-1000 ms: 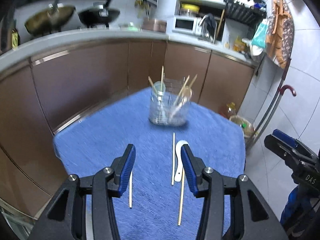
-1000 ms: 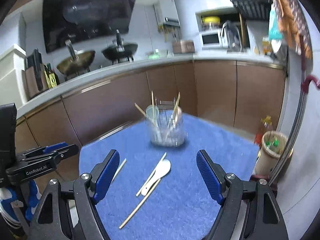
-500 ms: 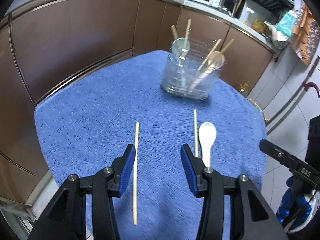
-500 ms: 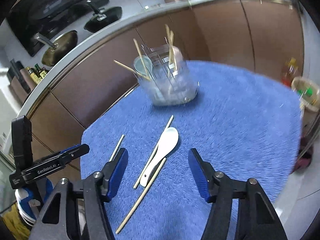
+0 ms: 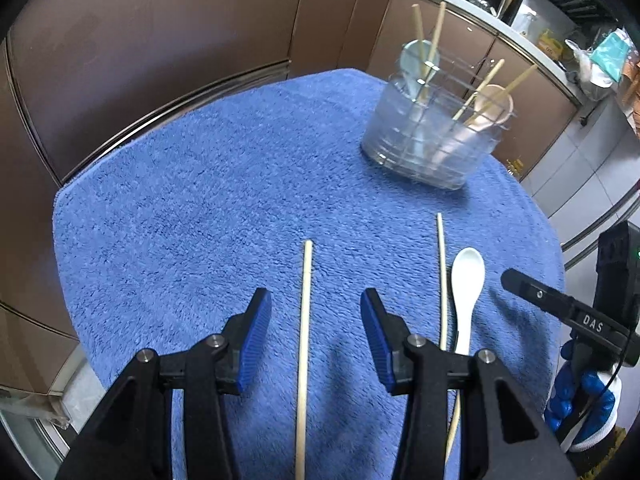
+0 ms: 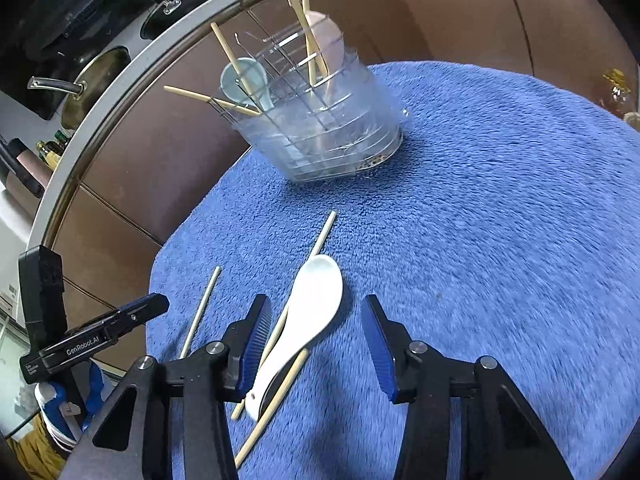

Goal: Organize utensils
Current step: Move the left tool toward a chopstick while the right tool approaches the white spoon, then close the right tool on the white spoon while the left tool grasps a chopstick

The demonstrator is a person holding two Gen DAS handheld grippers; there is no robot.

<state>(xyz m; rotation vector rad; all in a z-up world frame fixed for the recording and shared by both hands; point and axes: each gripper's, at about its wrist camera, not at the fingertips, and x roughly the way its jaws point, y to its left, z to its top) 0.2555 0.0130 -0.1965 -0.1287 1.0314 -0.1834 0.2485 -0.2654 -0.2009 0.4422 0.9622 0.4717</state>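
Loose on the blue terry cloth (image 5: 192, 184) lie three pale wooden chopsticks (image 5: 304, 344) and one white ceramic spoon (image 6: 308, 320). Left gripper (image 5: 316, 326) straddles one chopstick, jaws apart, gripping nothing. Right gripper (image 6: 314, 334), jaws just closing, brackets the spoon without touching it.

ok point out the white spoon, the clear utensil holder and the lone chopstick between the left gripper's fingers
white spoon (image 6: 316, 304), right wrist view, on its bowl
clear utensil holder (image 6: 332, 136), right wrist view, on its front wall
lone chopstick (image 5: 305, 312), left wrist view, on the middle of its shaft

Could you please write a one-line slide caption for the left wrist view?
Left gripper, jaws open, straddles a lone chopstick on the blue towel; clear utensil holder beyond.
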